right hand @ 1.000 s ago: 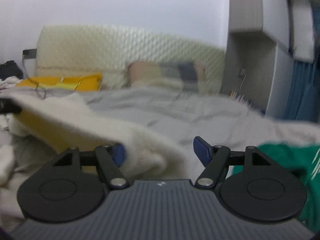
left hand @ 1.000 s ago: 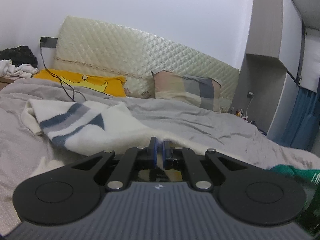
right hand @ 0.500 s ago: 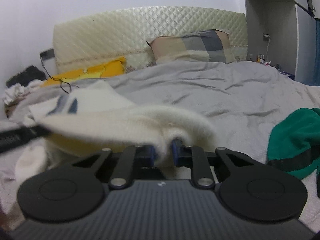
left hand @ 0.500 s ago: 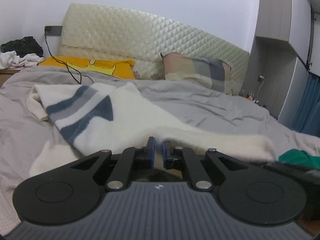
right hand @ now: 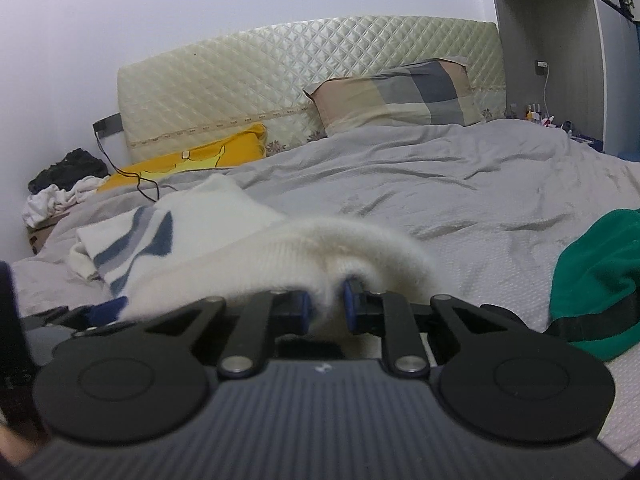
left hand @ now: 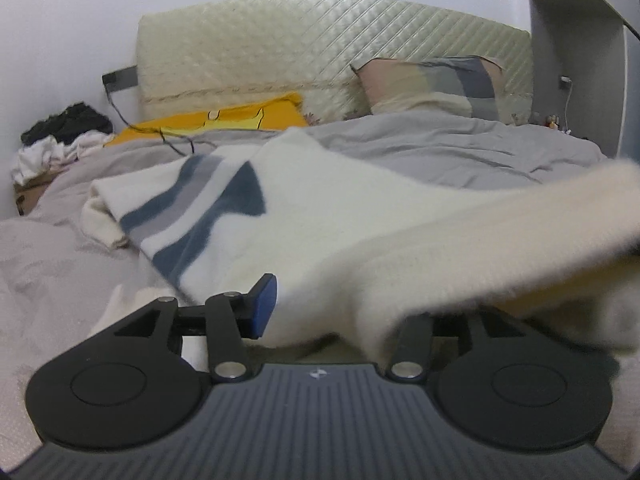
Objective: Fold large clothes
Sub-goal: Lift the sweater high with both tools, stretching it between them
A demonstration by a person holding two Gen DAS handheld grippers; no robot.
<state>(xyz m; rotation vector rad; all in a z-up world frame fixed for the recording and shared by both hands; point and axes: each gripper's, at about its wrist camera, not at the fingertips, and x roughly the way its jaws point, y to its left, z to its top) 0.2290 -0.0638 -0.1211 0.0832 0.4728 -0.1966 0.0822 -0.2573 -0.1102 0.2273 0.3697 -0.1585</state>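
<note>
A fuzzy white sweater [left hand: 320,208] with blue and grey stripes lies on the grey bed. My left gripper [left hand: 332,312] is open; its left blue pad [left hand: 262,306] shows, and the sweater's hem drapes between the jaws and hides the right finger. My right gripper [right hand: 325,306] is shut on a bunched edge of the white sweater [right hand: 280,256], lifting it slightly off the bed. The left gripper's tip shows at the left edge of the right wrist view [right hand: 108,308].
A grey duvet [right hand: 440,184] covers the bed. A green garment [right hand: 600,276] lies to the right. A yellow pillow [left hand: 224,120], a checked pillow [right hand: 400,96] and the quilted headboard [left hand: 320,48] are behind. A clothes pile [left hand: 56,140] sits far left. A black cable [left hand: 176,142] crosses the bed.
My left gripper has opened and let go of the sweater. My right gripper, open a second ago, closed on the sweater's edge and moved it left, toward the left gripper.
</note>
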